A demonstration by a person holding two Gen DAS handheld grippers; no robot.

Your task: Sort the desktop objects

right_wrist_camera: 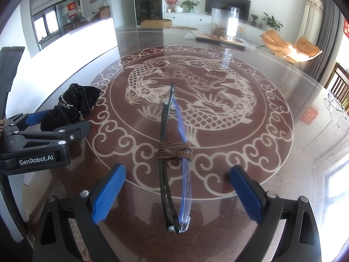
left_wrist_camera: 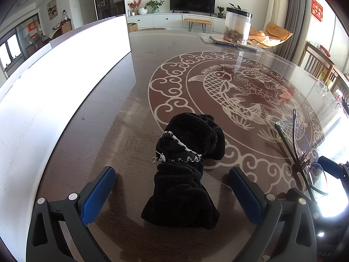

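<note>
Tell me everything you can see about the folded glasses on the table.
The folded glasses have a dark frame, clear lenses with a blue tint at the edge, and a brown cord wound around their middle. They lie on the glossy table, between the right tool's open blue pads, which do not touch them.

black fuzzy cloth pouch (left_wrist_camera: 187,170): 1 | folded black-framed glasses wound with brown cord (right_wrist_camera: 174,152): 1 | clear cylindrical jar (right_wrist_camera: 224,23): 1
</note>
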